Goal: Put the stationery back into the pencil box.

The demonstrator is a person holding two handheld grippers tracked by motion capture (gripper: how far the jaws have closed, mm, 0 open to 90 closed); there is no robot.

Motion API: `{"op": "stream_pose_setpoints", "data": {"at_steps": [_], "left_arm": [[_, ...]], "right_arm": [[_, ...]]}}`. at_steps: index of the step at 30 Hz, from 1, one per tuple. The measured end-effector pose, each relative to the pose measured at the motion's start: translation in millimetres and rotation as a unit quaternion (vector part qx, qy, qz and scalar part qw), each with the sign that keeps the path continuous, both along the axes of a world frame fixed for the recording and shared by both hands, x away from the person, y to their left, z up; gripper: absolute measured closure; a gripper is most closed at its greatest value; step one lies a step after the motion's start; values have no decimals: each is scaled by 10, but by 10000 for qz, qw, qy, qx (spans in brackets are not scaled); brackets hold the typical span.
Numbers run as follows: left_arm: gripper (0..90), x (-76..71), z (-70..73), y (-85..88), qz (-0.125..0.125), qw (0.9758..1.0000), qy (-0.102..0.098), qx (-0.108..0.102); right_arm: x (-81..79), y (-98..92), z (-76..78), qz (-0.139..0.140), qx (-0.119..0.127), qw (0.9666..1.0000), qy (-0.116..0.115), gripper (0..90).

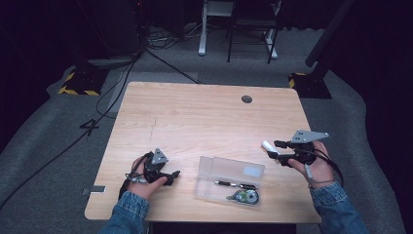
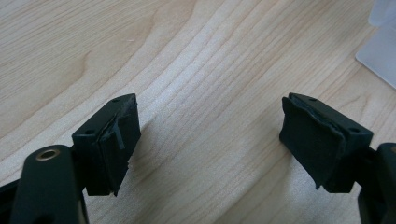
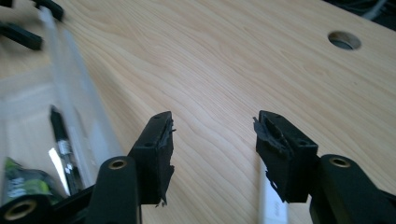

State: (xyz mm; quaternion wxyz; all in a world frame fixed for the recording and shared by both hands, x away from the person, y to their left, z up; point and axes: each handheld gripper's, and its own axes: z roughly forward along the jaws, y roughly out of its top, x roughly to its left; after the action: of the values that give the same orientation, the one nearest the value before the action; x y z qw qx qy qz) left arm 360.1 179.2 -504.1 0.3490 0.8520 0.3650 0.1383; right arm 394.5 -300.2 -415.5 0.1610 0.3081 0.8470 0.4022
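Two hand-held grippers rest over a light wooden surface (image 1: 195,117), one in each of a person's denim-sleeved hands. The left gripper (image 1: 171,176) sits near the front-left edge, jaws spread apart with nothing between them; the right gripper (image 1: 276,149) hovers toward the right edge, jaws also apart, just beside one small white block (image 1: 268,145) lying on the wood. Between the two stands one clear plastic case (image 1: 229,179), lid raised, holding one black pen (image 1: 234,185) and one green-and-white correction tape dispenser (image 1: 244,196) (its label is too small to read). One round cable hole (image 1: 247,99) pierces the far side. Grey carpet, trailing black cables and dark curtains surround the desk.
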Motion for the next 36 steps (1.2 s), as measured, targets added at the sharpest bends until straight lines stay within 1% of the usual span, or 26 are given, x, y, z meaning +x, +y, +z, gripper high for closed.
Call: {"op": "stream_pose_setpoints", "data": {"at_steps": [2, 5, 8, 10, 13, 14, 17, 19, 22, 24, 31, 36], "left_arm": [[200, 0, 0, 0, 1, 10000, 1, -1], [200, 0, 0, 0, 0, 10000, 0, -1], [200, 0, 0, 0, 1, 10000, 0, 0], [200, 0, 0, 0, 1, 10000, 0, 0], [200, 0, 0, 0, 1, 10000, 1, -1], [200, 0, 0, 0, 0, 10000, 1, -1], [200, 0, 0, 0, 0, 10000, 2, -1], [200, 0, 0, 0, 0, 10000, 1, 0], [200, 0, 0, 0, 0, 10000, 2, 0], [200, 0, 0, 0, -1, 10000, 2, -1], [200, -4, 0, 0, 2, 10000, -4, 6], [200, -3, 0, 1, -1, 10000, -4, 6]], "right_arm": [[34, -38, -50, -131, -99, 9999, 46, 465], [79, -89, -120, -259, -152, 9995, 124, 466], [114, -130, -175, -366, -190, 9990, 195, 466], [137, -157, -217, -446, -286, 9983, 235, 466], [171, -184, -284, -516, -329, 9976, 335, 466], [184, -192, -307, -524, -382, 9973, 350, 466], [212, -210, -377, -604, -505, 9958, 467, 468], [227, -211, -426, -744, -535, 9941, 578, 470], [244, -215, -478, -736, -669, 9929, 658, 481], [252, -214, -507, -765, -717, 9919, 717, 487], [273, -221, -578, -836, -806, 9901, 788, 499], [280, -205, -616, -844, -876, 9893, 805, 526]]}}
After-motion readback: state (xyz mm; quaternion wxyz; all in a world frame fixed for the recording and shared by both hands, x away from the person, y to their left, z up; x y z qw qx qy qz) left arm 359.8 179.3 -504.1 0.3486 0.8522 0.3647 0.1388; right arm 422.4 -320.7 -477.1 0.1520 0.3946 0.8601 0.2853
